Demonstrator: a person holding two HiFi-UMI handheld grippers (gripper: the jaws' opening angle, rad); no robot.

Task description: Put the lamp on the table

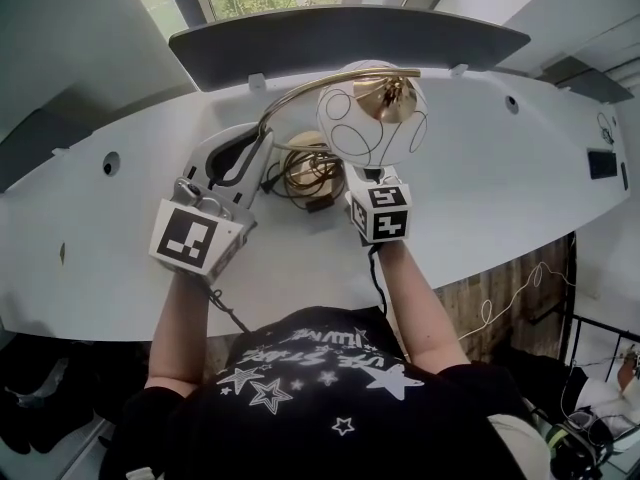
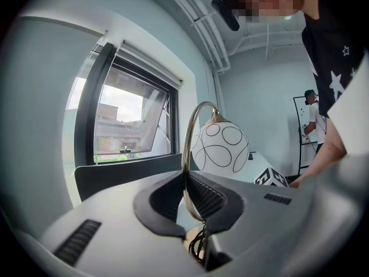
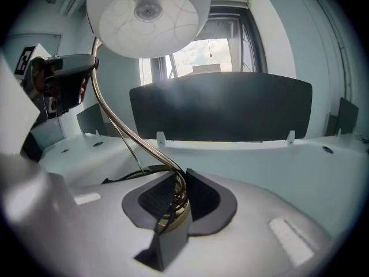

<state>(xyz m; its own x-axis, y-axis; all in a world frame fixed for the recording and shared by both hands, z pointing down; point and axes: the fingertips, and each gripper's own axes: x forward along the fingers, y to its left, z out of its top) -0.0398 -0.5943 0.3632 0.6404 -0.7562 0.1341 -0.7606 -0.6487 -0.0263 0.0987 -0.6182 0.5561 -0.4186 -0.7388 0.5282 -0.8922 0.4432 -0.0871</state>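
My left gripper (image 2: 187, 199) clamps the brass lamp neck (image 2: 185, 146), my right gripper (image 3: 173, 203) probably its base (image 3: 171, 215); if either slips, the globe shade (image 1: 372, 116) could swing and topple it.

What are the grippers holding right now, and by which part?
Both hold the lamp: the left gripper is shut on its curved brass stem, the right gripper on the stem's lower end.

A dark curved panel (image 1: 340, 40) stands upright before a window (image 2: 130, 126) showing buildings outside. Far off, a person (image 2: 313, 120) stands.
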